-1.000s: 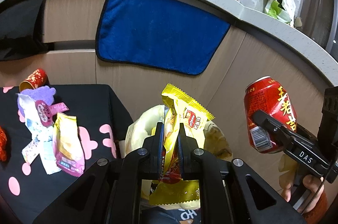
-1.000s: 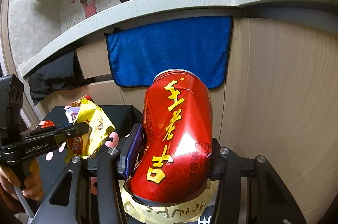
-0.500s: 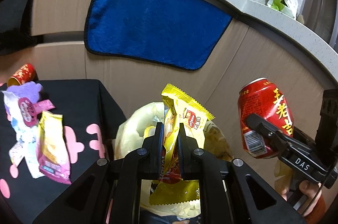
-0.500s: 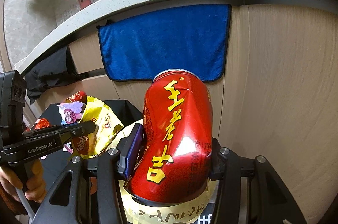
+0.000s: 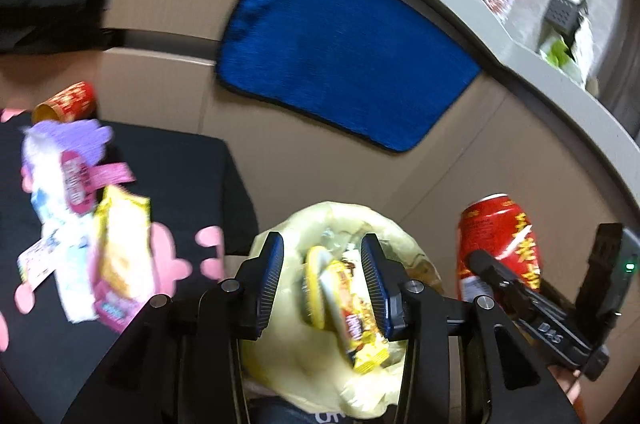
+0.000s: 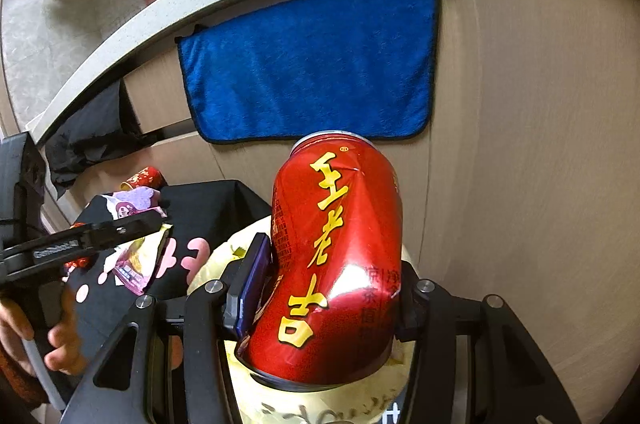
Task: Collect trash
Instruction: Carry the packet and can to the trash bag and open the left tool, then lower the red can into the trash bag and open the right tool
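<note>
While wrappers [image 5: 80,224] litter table [image 5: 180,160].

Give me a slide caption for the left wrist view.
Left gripper, jaws just opened, drops a yellow snack wrapper into the trash bag.

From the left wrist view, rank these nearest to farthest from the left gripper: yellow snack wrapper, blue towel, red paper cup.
1. Yellow snack wrapper: between the open fingers of the left gripper, over the bag.
2. Red paper cup: far left, at the table's back edge.
3. Blue towel: hanging on the cabinet front behind.
</note>
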The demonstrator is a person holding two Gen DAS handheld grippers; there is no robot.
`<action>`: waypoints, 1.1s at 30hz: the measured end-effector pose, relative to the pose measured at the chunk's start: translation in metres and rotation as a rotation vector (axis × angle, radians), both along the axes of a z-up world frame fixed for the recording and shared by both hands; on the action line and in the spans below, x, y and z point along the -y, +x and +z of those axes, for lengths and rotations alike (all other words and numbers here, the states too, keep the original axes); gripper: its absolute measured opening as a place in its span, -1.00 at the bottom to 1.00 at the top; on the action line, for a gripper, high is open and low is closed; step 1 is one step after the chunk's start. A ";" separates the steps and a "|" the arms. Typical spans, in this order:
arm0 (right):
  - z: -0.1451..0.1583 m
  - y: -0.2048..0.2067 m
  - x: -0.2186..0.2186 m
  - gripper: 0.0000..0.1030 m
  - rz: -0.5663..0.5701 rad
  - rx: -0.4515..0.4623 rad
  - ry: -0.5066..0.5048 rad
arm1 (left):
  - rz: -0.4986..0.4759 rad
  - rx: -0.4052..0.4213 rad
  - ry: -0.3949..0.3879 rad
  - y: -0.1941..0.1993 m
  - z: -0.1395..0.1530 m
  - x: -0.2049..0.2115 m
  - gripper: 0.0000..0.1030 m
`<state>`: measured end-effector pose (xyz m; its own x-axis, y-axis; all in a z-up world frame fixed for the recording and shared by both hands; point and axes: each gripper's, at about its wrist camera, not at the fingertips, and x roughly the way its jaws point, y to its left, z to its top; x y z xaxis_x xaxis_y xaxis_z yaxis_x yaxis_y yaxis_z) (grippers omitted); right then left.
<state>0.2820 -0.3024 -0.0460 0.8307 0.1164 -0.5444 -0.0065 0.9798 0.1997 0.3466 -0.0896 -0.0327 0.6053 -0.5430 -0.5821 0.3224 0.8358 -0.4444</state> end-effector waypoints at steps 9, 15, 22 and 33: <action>-0.046 0.043 -0.075 -0.08 0.163 -0.111 -0.057 | 0.081 -0.026 0.015 -0.023 -0.007 -0.060 -0.19; -0.082 0.068 -0.074 -0.08 0.089 -0.263 -0.108 | 0.135 -0.014 0.003 -0.035 -0.010 -0.096 -0.19; -0.086 0.074 -0.070 0.00 0.094 -0.314 -0.079 | 0.182 -0.036 -0.018 -0.040 -0.025 -0.124 -0.19; -0.032 0.030 -0.079 0.40 0.063 -0.134 -0.190 | 0.280 -0.040 0.005 -0.057 -0.040 -0.177 -0.14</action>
